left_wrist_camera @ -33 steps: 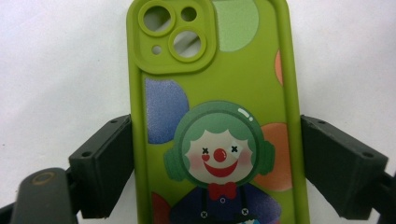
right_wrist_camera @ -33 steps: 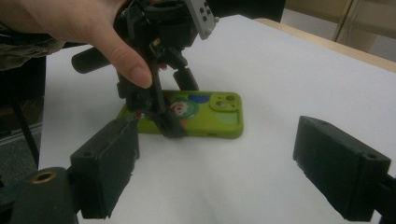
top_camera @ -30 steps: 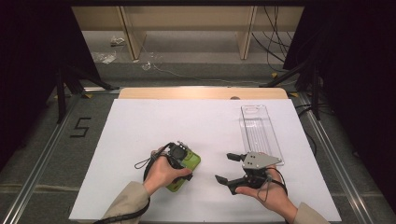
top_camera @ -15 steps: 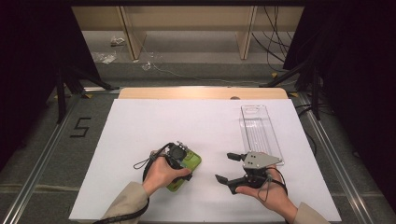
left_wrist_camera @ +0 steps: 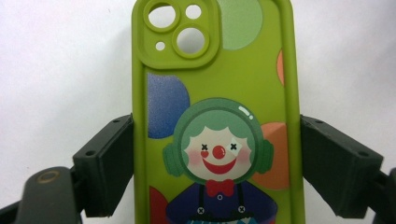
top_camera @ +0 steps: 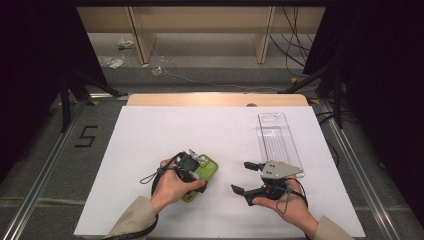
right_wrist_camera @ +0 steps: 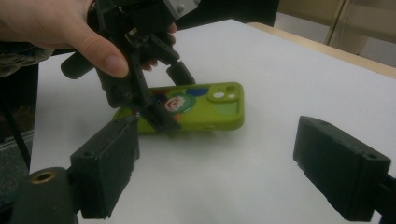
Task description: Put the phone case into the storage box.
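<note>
Nothing moved, left gripper (top_camera: pixel 192 172) clamps green clown phone case (left_wrist_camera: pixel 217 116), right gripper (top_camera: pixel 246 176) open, empty.

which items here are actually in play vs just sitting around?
In play:
- green phone case, its long sides between the left gripper jaws
- right gripper, open, empty, hovering beside it

Lying about:
- clear plastic tray
- white mat
- debris on floor

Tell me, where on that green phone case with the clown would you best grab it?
Across its two long edges, coming down from above. The green phone case lies flat on the white table, and its narrow width fits between the jaws. The left gripper already straddles those edges near the middle, which should keep it balanced.
</note>
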`<state>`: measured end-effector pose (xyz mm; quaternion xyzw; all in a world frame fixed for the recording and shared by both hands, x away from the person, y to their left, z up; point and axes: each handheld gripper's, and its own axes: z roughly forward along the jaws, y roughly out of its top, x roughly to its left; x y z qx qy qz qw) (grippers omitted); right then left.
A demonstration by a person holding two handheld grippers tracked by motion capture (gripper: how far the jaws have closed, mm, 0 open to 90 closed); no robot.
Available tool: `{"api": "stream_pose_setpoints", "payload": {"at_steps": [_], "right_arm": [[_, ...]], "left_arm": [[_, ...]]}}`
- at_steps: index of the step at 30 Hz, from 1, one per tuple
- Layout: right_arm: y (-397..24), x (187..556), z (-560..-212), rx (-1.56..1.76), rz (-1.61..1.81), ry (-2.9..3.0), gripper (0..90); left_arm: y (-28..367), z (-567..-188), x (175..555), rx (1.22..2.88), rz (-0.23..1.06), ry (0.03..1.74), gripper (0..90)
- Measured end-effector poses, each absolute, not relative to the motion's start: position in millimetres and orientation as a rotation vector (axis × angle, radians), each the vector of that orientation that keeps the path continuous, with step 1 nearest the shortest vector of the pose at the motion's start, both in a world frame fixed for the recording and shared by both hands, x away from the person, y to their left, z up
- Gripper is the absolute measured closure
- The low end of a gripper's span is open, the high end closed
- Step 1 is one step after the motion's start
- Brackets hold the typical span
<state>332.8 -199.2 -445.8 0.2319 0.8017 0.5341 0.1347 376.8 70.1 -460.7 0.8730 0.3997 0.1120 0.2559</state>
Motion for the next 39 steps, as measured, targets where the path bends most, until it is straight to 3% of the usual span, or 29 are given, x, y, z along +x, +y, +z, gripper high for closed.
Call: {"api": "stream_pose_setpoints", "payload": {"at_steps": [39], "right_arm": [[-199.1, 352.6, -430.9, 0.757, 1.588, 2.214, 15.3]], "left_arm": [[60.8, -446.9, 354.3, 2.173, 0.477, 0.933, 16.0]]}}
